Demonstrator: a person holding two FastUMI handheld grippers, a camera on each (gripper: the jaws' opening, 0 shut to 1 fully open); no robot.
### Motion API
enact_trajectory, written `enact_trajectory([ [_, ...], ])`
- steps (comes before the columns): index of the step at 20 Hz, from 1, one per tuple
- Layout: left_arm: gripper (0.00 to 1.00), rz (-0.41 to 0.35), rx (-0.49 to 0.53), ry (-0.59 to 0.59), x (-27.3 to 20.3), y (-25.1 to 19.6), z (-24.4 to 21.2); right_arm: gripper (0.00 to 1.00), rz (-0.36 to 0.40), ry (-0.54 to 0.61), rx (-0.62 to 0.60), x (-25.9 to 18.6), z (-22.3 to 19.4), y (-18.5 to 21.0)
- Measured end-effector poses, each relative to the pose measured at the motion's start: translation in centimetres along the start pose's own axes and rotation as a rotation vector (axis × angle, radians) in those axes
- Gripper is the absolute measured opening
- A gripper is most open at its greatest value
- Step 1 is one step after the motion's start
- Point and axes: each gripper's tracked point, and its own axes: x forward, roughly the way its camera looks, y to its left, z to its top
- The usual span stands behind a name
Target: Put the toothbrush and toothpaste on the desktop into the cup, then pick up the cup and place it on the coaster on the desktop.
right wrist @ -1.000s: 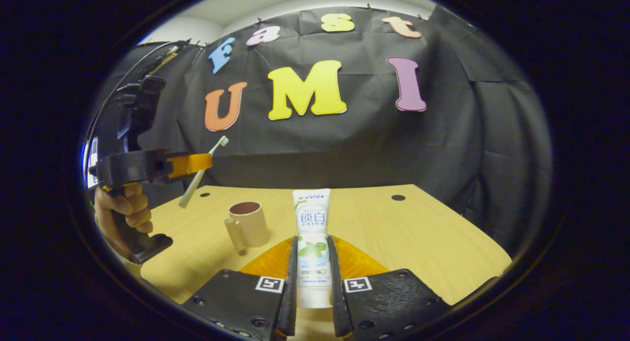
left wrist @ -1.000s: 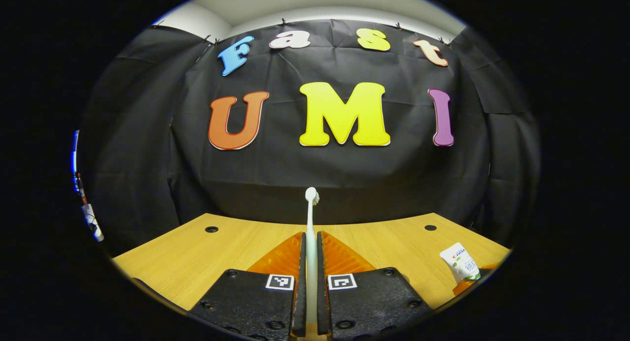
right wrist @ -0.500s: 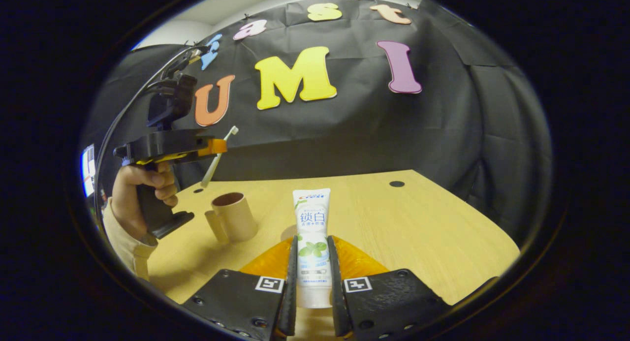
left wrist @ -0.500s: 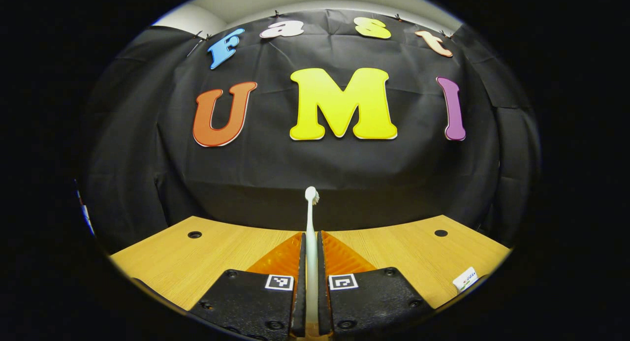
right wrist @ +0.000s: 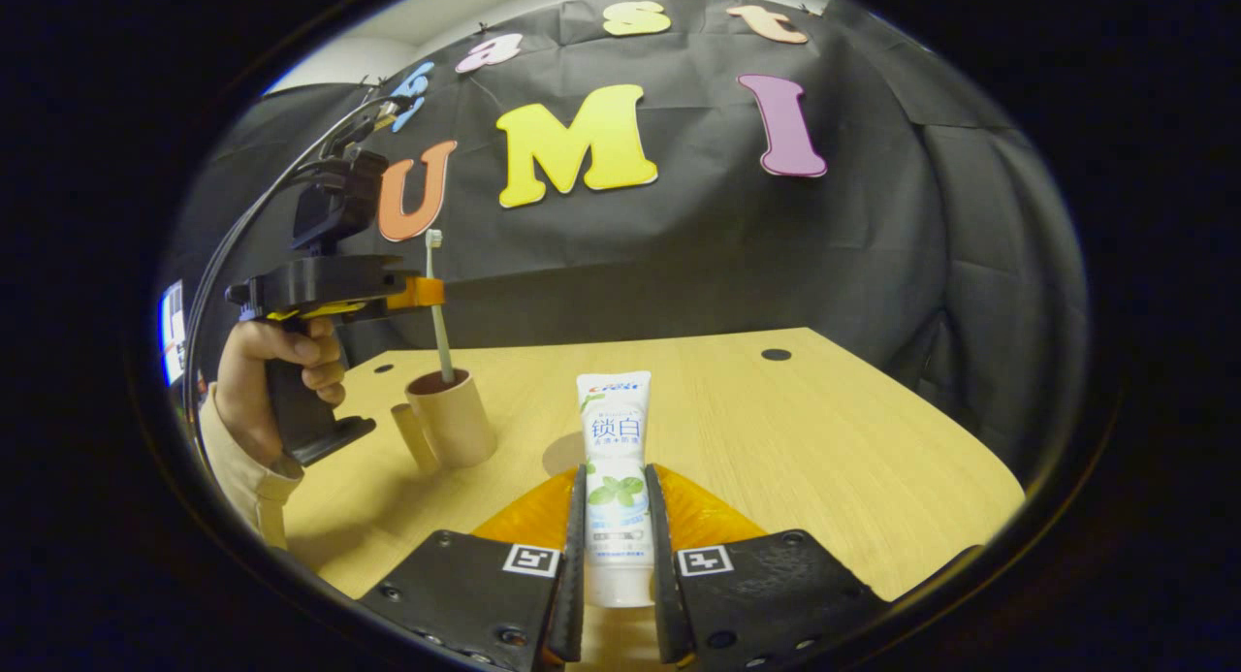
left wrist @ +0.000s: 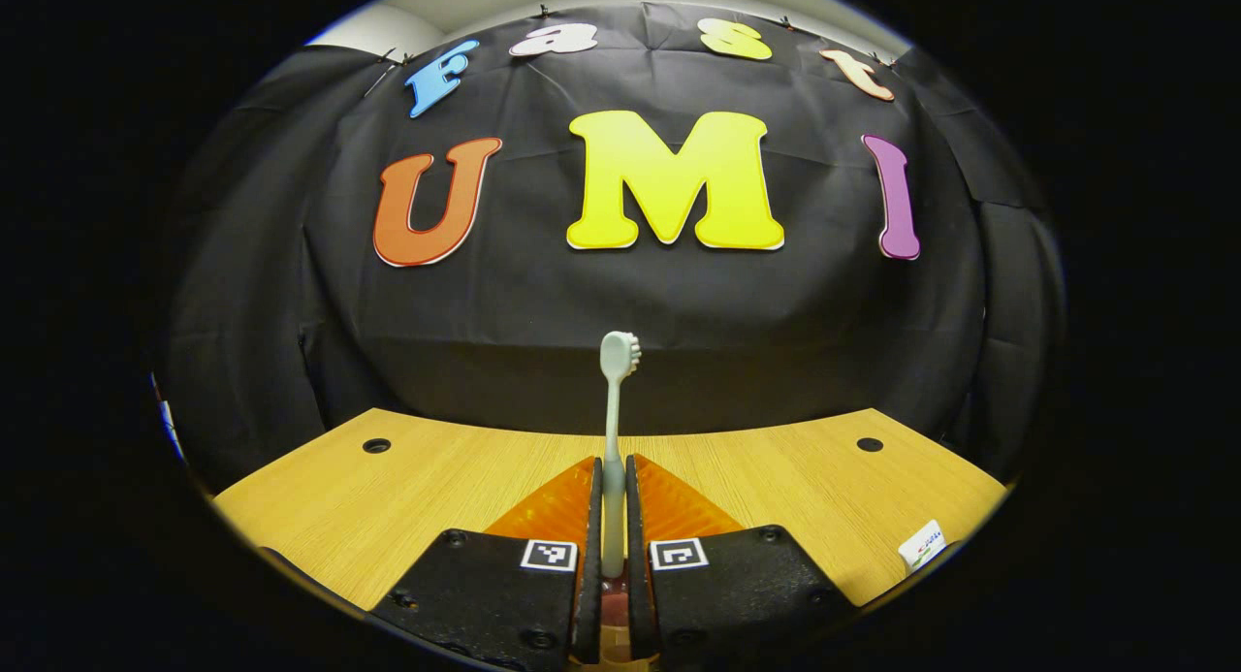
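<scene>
Here, each hand-held gripper clamps something: left hand-held gripper toothbrush, right hand-held gripper toothpaste.

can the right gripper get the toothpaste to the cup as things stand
Probably not yet: the left gripper hangs right over the cup with the toothbrush standing in its mouth. The right gripper holds the toothpaste nearby.

matt wood-grain desktop, glossy plastic toothpaste, matt cup

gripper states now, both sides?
Left gripper: shut on the toothbrush, its lower end in the cup.
Right gripper: shut on the toothpaste.
</scene>
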Motion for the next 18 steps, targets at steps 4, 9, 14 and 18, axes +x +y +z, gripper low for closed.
enact_trajectory([
  [4,0.37,0.033,-0.009,0.038,-0.4,0.8,-1.1,0.29,-0.015,-0.003,-0.013,-0.2,0.2,-0.1],
  [9,0.83,0.033,0.006,0.108,-0.8,1.3,-2.9,0.29,-0.024,-0.019,-0.034,-0.3,0.8,0.6],
  [14,0.94,0.008,-0.010,0.087,-1.9,2.5,-2.6,0.29,-0.005,-0.037,-0.044,0.8,2.2,3.3],
  [18,0.99,0.018,-0.021,0.057,-3.1,5.1,-3.0,0.31,0.045,-0.120,-0.076,2.8,6.2,7.6],
])
